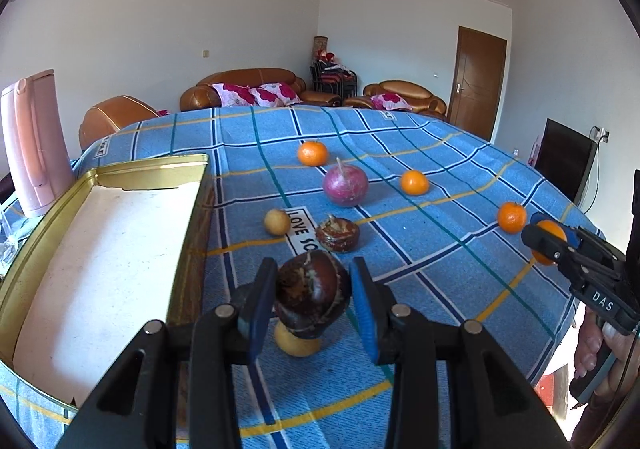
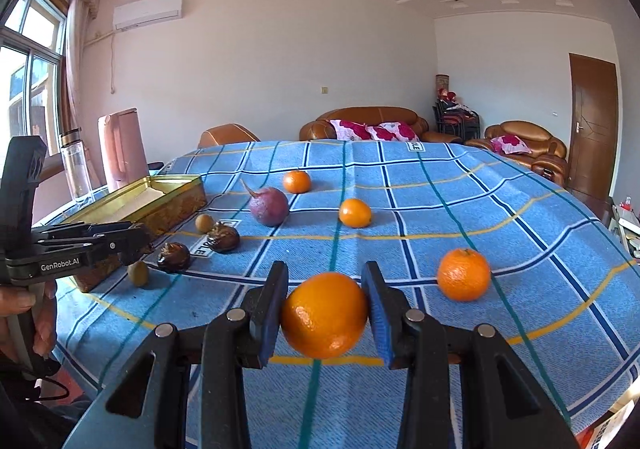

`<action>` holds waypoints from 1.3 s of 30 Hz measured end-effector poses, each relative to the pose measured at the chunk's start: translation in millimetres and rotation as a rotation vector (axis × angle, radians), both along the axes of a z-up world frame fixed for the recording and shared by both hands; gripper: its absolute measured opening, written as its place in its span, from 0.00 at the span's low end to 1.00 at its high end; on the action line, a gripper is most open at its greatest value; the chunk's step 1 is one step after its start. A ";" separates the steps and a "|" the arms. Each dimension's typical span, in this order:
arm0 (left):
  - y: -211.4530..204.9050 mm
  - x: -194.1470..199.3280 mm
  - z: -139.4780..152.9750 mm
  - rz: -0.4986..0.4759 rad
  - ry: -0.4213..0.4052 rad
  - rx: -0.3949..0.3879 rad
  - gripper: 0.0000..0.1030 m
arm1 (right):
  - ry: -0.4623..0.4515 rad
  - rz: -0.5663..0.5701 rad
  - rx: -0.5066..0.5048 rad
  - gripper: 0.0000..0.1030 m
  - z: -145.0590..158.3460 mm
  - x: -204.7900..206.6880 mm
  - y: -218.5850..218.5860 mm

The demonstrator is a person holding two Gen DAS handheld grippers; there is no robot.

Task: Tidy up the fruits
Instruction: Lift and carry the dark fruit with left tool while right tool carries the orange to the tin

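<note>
Fruit in both tools above the blue checked table: my left tool is clamped on a dark brown fruit, lifted just beside the gold tin, with a small yellow fruit on the cloth beneath. My right tool grips an orange, raised clear of the table; another orange sits near it. Judging from this, the step is carrying both to the tin. I should keep each squeeze steady, clear the tin's rim before lowering, and release one side at a time so nothing rolls.
</note>
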State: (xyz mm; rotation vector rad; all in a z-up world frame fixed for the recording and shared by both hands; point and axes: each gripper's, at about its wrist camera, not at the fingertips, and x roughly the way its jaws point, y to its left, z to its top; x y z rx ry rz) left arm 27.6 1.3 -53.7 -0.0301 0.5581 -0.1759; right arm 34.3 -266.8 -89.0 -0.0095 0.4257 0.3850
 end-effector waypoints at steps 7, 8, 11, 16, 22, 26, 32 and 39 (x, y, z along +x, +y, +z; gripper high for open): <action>20.7 -5.5 9.8 0.051 -0.039 -0.007 0.38 | -0.038 0.082 0.000 0.39 15.1 4.0 32.7; 23.0 -7.0 10.7 0.057 -0.044 -0.007 0.38 | -0.043 0.092 -0.002 0.39 16.4 4.5 37.4; 32.1 -9.8 13.4 0.078 -0.056 -0.010 0.38 | -0.051 0.123 -0.003 0.39 19.5 6.3 49.8; 42.6 -13.1 15.7 0.108 -0.068 -0.009 0.38 | -0.054 0.178 0.002 0.39 24.9 9.4 70.2; 53.6 -13.9 15.2 0.132 -0.071 -0.014 0.38 | -0.072 0.241 -0.011 0.39 33.1 9.6 98.8; 59.3 -15.0 14.6 0.148 -0.070 -0.016 0.38 | -0.077 0.280 -0.015 0.39 37.4 10.5 117.7; 73.4 -15.9 12.7 0.181 -0.068 -0.024 0.38 | -0.075 0.334 -0.020 0.39 42.2 15.3 143.7; 91.6 -14.3 10.0 0.218 -0.059 -0.037 0.38 | -0.065 0.389 -0.028 0.39 46.3 20.8 171.3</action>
